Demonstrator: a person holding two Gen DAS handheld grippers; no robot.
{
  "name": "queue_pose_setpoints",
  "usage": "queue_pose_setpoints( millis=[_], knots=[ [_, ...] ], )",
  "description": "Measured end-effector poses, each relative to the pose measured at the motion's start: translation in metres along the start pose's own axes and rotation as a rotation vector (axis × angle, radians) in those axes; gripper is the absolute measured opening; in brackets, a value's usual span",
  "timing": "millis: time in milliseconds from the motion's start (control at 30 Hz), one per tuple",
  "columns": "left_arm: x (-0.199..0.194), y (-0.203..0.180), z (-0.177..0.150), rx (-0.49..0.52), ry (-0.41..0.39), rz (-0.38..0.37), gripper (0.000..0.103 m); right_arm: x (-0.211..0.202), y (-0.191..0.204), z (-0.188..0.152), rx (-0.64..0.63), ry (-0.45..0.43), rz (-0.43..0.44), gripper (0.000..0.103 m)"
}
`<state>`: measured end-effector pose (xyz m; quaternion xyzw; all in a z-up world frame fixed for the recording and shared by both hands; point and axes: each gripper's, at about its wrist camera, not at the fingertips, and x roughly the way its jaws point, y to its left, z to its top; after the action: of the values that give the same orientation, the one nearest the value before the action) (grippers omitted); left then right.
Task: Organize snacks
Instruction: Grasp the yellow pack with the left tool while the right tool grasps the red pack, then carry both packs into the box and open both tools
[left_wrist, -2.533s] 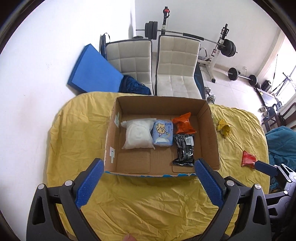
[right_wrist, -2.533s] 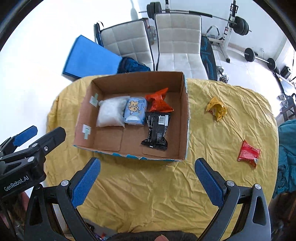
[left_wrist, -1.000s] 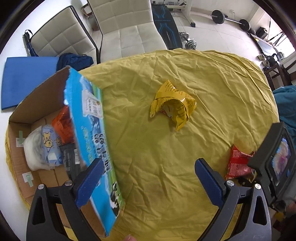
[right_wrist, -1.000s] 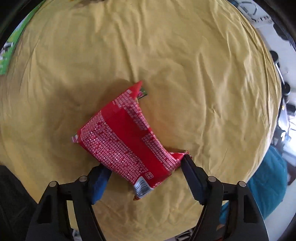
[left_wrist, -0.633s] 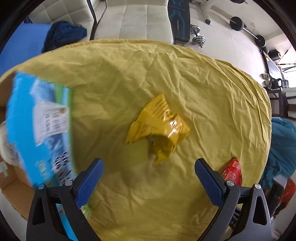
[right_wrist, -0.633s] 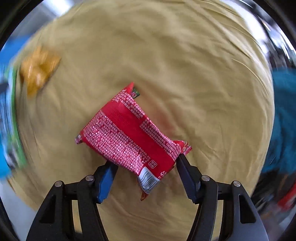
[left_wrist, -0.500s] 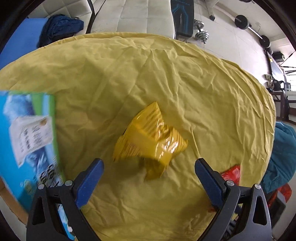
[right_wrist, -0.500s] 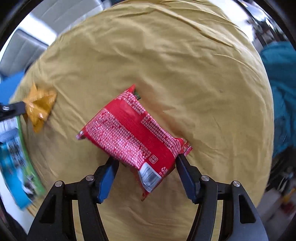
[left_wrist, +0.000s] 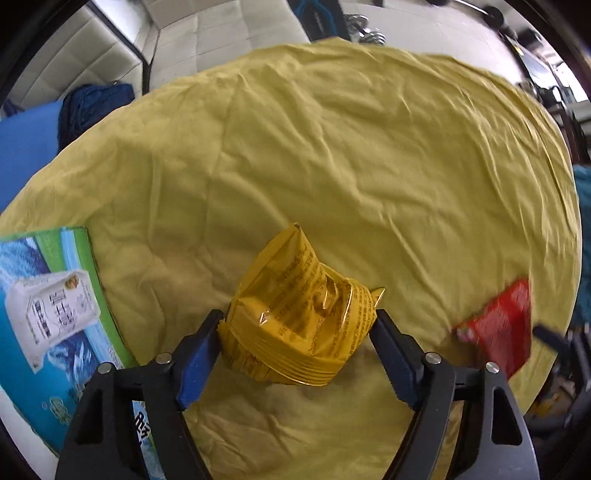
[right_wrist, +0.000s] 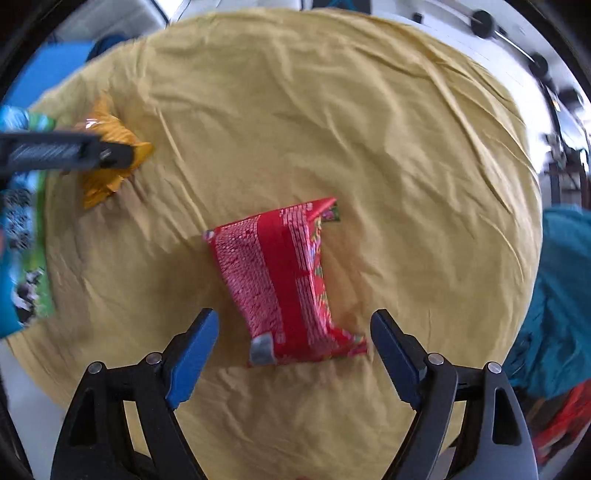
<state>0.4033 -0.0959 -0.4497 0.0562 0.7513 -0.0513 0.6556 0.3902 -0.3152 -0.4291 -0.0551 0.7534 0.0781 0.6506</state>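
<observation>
A crumpled yellow snack packet (left_wrist: 299, 321) lies on the yellow tablecloth (left_wrist: 332, 166), and my left gripper (left_wrist: 297, 354) is shut on it, both blue pads pressing its sides. The same yellow packet (right_wrist: 110, 162) shows at the left of the right wrist view, under the left gripper's black finger. A red snack packet (right_wrist: 284, 280) lies flat on the cloth between the spread fingers of my right gripper (right_wrist: 293, 347), which is open and clear of it. That red packet (left_wrist: 498, 328) is blurred at the right of the left wrist view.
The printed blue and green side of the cardboard box (left_wrist: 48, 317) stands at the left, close to the left gripper. White chairs (left_wrist: 207, 40) and a blue mat (left_wrist: 22, 147) lie beyond the table's far edge. A teal cloth (right_wrist: 565, 295) hangs off the right.
The left gripper came down over the yellow packet and shut on it. The right gripper's fingers, shut on the red packet half a second ago, have spread apart, and the packet now lies turned between them.
</observation>
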Motion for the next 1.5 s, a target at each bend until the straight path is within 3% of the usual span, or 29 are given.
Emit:
queue_pose_setpoints(
  millis=[67,100,133,200,300,400,567,767,867,1000,1100,1167,1233,1500],
  knots=[
    [0.0,-0.003,-0.016,0.038,0.008,0.0,0.078,0.008,0.01,0.008,-0.009,0.018,-0.001,0.086],
    [0.002,-0.003,-0.023,0.052,0.017,-0.008,0.078,0.012,0.012,0.01,-0.007,0.031,-0.007,0.079],
    [0.004,-0.004,-0.03,0.058,0.024,-0.014,0.078,0.016,0.011,0.012,0.001,0.038,-0.008,0.063],
    [0.007,-0.002,-0.04,0.059,0.034,-0.03,0.078,0.021,0.009,0.012,0.075,0.059,-0.008,0.06],
    [0.015,0.002,-0.048,0.035,0.051,-0.046,0.079,0.02,-0.001,0.001,0.208,0.068,0.057,0.052],
    [0.02,0.012,-0.047,-0.04,0.063,-0.094,0.079,0.02,-0.016,-0.005,0.339,0.082,0.138,0.053],
    [0.032,0.03,-0.055,-0.155,0.097,-0.194,0.079,0.02,-0.026,-0.003,0.394,0.082,0.162,0.055],
    [0.033,0.037,-0.072,-0.151,0.025,-0.164,0.073,0.03,-0.021,-0.006,0.347,0.085,0.11,0.054],
    [0.025,0.031,-0.078,-0.137,0.006,-0.172,0.055,0.038,0.003,-0.003,0.328,0.071,0.086,0.051],
    [0.018,0.017,-0.081,-0.116,0.001,-0.174,0.054,0.04,0.017,-0.022,0.304,0.052,0.073,0.048],
    [0.007,0.021,-0.082,-0.228,0.04,-0.322,0.063,0.045,0.024,-0.037,0.299,0.054,0.077,0.048],
    [0.011,0.042,-0.082,-0.364,0.053,-0.436,0.067,0.042,0.021,-0.041,0.297,0.051,0.082,0.049],
    [0.013,0.05,-0.081,-0.421,0.058,-0.484,0.067,0.044,0.021,-0.045,0.301,0.056,0.089,0.049],
    [0.015,0.029,-0.061,-0.449,0.06,-0.391,0.067,0.056,0.01,-0.041,0.295,0.061,0.075,0.049]
  ],
)
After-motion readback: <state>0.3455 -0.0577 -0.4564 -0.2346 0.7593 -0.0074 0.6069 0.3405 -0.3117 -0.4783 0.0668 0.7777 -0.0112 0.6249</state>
